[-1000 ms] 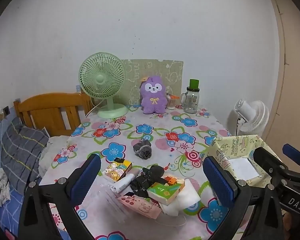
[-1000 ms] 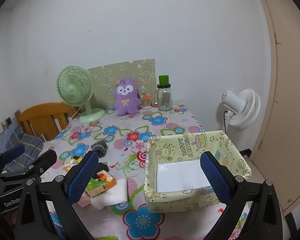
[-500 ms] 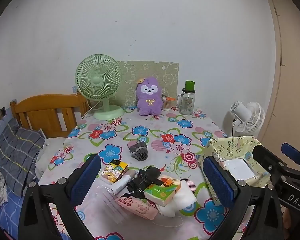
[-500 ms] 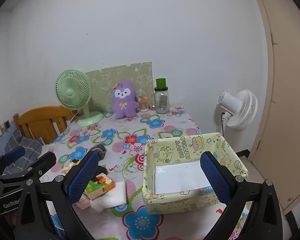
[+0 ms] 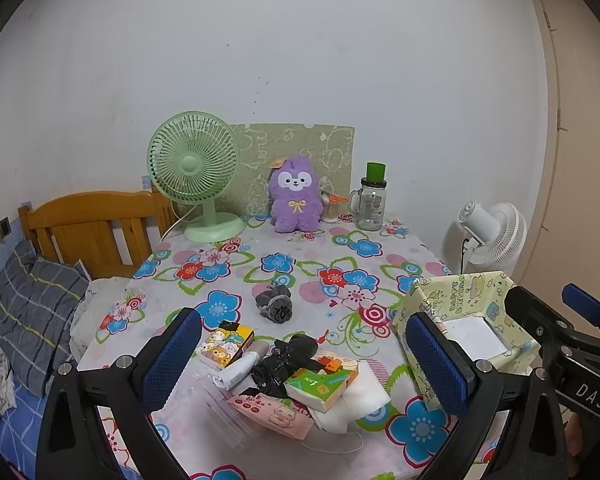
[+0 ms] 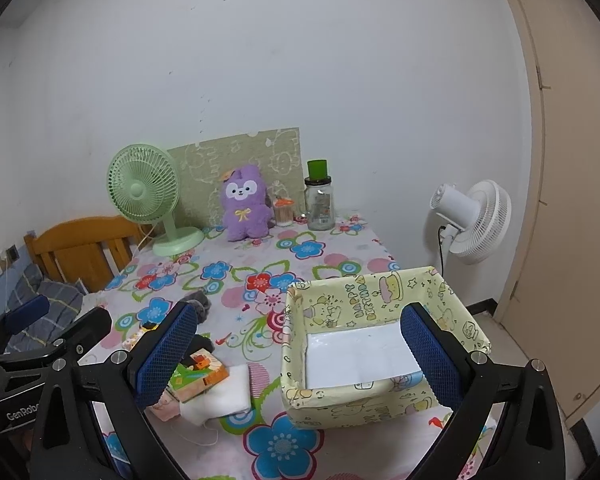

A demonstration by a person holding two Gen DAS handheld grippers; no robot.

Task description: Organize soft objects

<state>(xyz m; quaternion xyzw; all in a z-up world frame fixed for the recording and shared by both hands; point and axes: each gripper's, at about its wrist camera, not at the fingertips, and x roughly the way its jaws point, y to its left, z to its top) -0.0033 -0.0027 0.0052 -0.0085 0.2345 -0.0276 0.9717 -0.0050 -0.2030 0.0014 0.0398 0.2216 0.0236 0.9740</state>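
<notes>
The soft things lie in a loose pile [image 5: 296,376] at 6 o'clock on the counter [image 5: 380,264], overlapping; a grab there could drag neighbours or snag the thin black bag [image 5: 284,364]. The box [image 6: 364,340] sits at 3 o'clock, holding nothing. The left gripper [image 5: 304,364] and the right gripper [image 6: 296,356] are both spread wide, holding and touching nothing.

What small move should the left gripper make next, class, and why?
Probably lower the left gripper toward the pile of soft items near the table's front edge. Both sets of jaws stand open and hold nothing, the yellow box holds only a white liner, and the pile lies right under the left gripper.
</notes>
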